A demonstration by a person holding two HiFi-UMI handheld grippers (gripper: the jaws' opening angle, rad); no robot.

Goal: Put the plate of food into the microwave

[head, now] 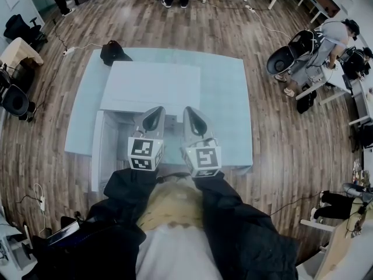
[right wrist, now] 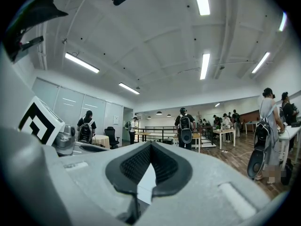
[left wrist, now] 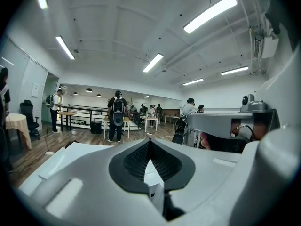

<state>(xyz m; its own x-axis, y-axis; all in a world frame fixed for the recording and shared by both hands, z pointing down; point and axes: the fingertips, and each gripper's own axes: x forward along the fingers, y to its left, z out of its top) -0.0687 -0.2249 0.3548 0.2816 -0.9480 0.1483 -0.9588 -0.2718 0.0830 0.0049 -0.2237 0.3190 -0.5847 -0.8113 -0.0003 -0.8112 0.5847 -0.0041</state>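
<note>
The white microwave [head: 151, 86] stands on a pale blue table [head: 227, 98]. Its door [head: 98, 150] looks swung open at the left, toward me. No plate of food shows in any view. My left gripper [head: 154, 116] and right gripper [head: 192, 116] are held side by side, level, just in front of and above the microwave's open front. Both are shut with nothing between the tips. In the left gripper view the jaws [left wrist: 149, 141] meet at the tip, with a sliver of the white microwave showing behind them. The right gripper's jaws [right wrist: 150, 144] meet the same way.
A black bag or chair [head: 113, 52] sits at the table's far left corner. People stand at desks at the right [head: 326, 45] and at the far end of the room [left wrist: 117, 114]. Wooden floor surrounds the table, with cables [head: 76, 48] lying on it.
</note>
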